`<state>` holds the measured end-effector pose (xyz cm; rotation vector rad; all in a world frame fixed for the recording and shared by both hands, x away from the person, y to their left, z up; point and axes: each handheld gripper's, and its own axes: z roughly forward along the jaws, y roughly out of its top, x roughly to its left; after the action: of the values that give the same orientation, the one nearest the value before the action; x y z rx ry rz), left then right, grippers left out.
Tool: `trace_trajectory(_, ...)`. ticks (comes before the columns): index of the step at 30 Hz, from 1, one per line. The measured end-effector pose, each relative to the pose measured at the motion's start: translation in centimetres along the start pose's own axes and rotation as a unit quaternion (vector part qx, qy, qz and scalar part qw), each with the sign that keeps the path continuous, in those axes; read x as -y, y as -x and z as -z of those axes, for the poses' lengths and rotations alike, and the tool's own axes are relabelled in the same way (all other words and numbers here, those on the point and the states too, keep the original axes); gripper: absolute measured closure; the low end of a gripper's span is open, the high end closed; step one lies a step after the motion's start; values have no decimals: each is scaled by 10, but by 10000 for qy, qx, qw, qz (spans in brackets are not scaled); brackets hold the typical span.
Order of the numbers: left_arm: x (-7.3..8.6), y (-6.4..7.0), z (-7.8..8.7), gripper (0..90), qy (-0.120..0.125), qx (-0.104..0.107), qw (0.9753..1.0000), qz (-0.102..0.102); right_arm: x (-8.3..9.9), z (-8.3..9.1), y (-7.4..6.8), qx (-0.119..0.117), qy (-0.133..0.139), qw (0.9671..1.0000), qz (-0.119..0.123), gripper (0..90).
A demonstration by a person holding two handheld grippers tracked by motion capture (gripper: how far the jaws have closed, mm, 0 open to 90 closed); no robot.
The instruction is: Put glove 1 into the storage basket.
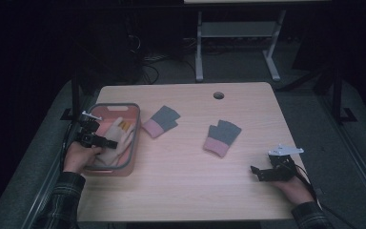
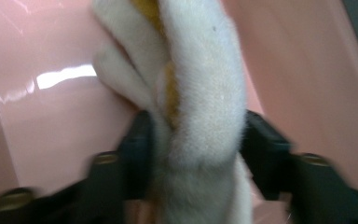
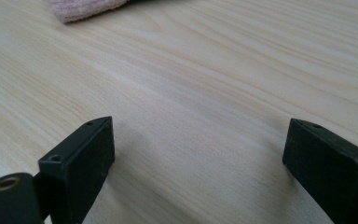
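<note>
Both sleeves (image 1: 64, 191) are dark plaid. The left gripper (image 1: 106, 141) and right gripper (image 1: 256, 171) are black, each topped by a grey three-cornered plate (image 1: 286, 150). Brass-coloured screws (image 3: 7, 183) sit at the jaw bases.

Blurred cream glove (image 2: 200, 116) cut off at top and bottom edges.

1. In the high view, the table (image 1: 181, 157) is lit evenly from above, while the surroundings are left almost black, so that floor and background detail is largely lost.
2. That view is rendered soft and slightly grainy, with muted colours and only faint shadows.
3. In the left gripper view, a white glare streak is seen on the glossy pink basket wall (image 2: 65, 77).
4. The same view is blurred throughout; the fluffy cream glove (image 2: 200, 107) and the black jaws are smeared at their edges.
5. In the right gripper view, bright diffuse light is spread over the wood grain, and soft shadows are cast beside both jaws.
6. The far pink cuff (image 3: 81, 8) is shown slightly out of focus.
</note>
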<state>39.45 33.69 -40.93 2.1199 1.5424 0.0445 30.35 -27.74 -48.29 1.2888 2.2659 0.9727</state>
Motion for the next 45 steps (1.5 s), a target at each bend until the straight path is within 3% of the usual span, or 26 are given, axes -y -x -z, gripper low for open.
trace_trajectory(4, -1, -1, 2, 247, 36, -181, 9998, -44, 0, 0, 0, 1, 0, 10000, 1, 85)
trace_trajectory(7, 0, -3, 7, 164, 195, -315, 9993, -48, 0, 0, 0, 0, -1, 10000, 1, 85)
trace_trajectory(16, -2, 2, 29, 130, 517, -403, 9975, -268, 0, 0, 0, 2, 2, 10000, -12, 85)
trace_trajectory(21, -6, 12, 42, 128, 809, -314, 9951, -481, 0, 0, 0, 3, 2, 10000, -9, 85)
trace_trajectory(30, -9, 47, 48, 129, 1142, -18, 9884, -1005, 0, 0, 0, 2, 1, 10000, 0, 84)
trace_trajectory(34, -11, 67, 44, 129, 1282, 190, 9840, -1223, 0, 0, 0, 0, 0, 10000, 3, 84)
trace_trajectory(45, -8, 122, 25, 129, 1354, 557, 9732, -1773, 0, 0, 0, 2, -3, 10000, 1, 83)
